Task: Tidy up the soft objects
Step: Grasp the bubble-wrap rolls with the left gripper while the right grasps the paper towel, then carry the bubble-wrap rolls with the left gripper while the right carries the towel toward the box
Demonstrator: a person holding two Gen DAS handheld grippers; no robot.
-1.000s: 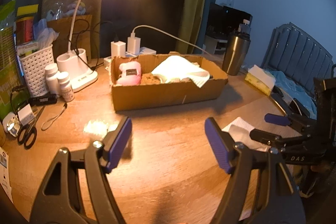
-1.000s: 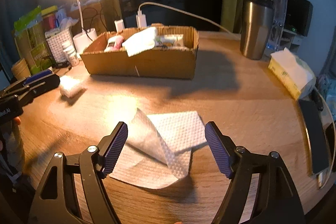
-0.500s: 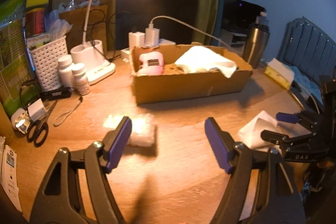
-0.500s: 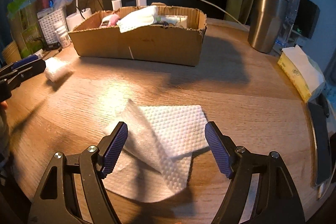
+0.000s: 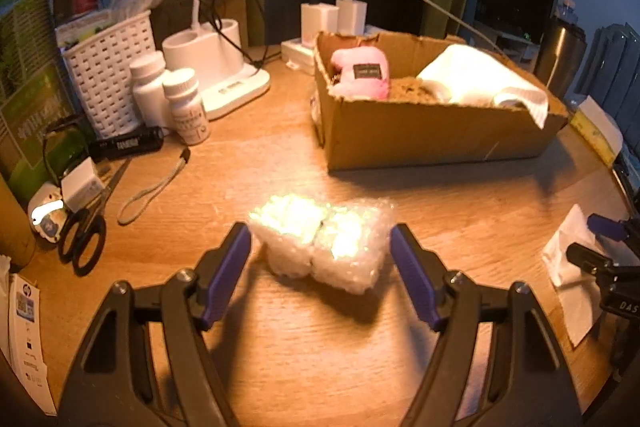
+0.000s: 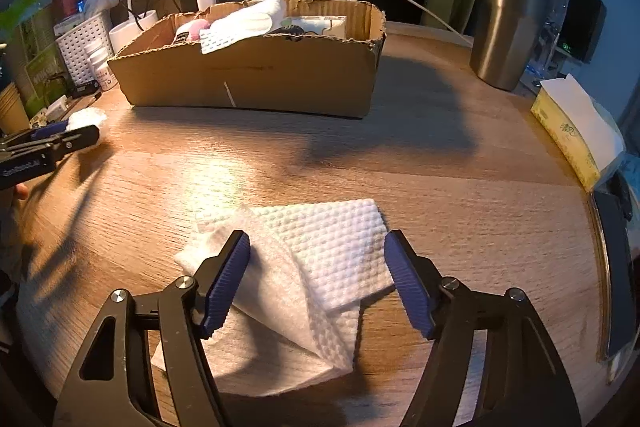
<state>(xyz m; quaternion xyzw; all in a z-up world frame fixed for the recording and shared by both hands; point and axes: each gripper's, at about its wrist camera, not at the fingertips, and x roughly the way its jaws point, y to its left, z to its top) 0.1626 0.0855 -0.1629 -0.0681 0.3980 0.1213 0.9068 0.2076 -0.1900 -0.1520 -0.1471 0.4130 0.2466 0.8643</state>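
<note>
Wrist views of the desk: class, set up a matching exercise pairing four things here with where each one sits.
Things:
1. bubble wrap bundle
2. paper towel
3. pink plush toy
4. steel tumbler

Places:
A. inside the cardboard box, at its left end
B. on the table between the left tool's open fingers
C. standing upright to the right of the box
D. lying folded on the table under the right tool, whose jaws are closing without yet pinching it

Pairs: 1-B, 2-D, 3-A, 4-C
</note>
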